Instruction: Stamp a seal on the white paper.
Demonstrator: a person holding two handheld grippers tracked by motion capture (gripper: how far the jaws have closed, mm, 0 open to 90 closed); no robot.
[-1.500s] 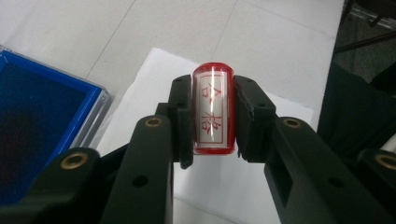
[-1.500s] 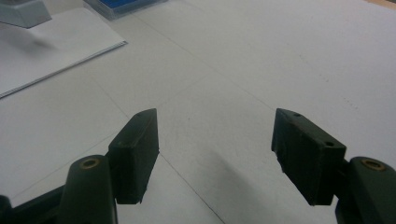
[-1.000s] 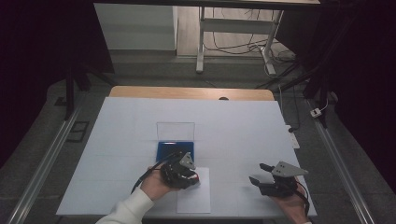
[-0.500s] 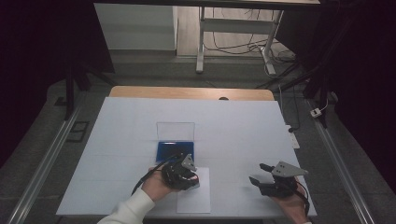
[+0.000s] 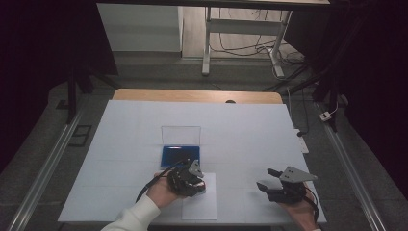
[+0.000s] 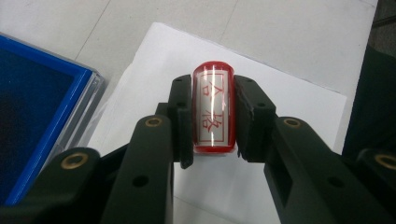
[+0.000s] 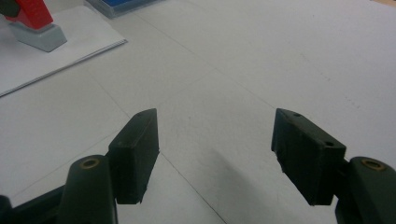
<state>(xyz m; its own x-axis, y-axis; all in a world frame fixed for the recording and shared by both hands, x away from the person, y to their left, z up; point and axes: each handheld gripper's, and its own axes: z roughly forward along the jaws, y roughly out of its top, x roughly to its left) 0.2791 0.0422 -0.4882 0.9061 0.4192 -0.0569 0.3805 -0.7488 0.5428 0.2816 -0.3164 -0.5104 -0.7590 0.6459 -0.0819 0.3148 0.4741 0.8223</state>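
My left gripper (image 5: 191,182) is shut on a red stamp (image 6: 212,109) whose top label carries red characters. It holds the stamp upright over a white sheet of paper (image 5: 199,206), near the sheet's far left corner. In the right gripper view the stamp (image 7: 29,13) has a grey base that looks set down on the paper (image 7: 51,56). A blue ink pad (image 5: 179,155) lies in a clear case just beyond the sheet, its lid (image 5: 181,134) standing open. My right gripper (image 5: 268,183) rests open and holds nothing, off to the right of the sheet.
A large white cover (image 5: 240,130) lies over the table, and its wooden far edge (image 5: 192,95) shows beyond. A metal frame and cables (image 5: 231,43) stand on the floor behind. A white power strip (image 5: 301,142) lies by the right edge.
My left gripper has crept slightly toward the near side with the stamp in it. The right gripper has not moved.
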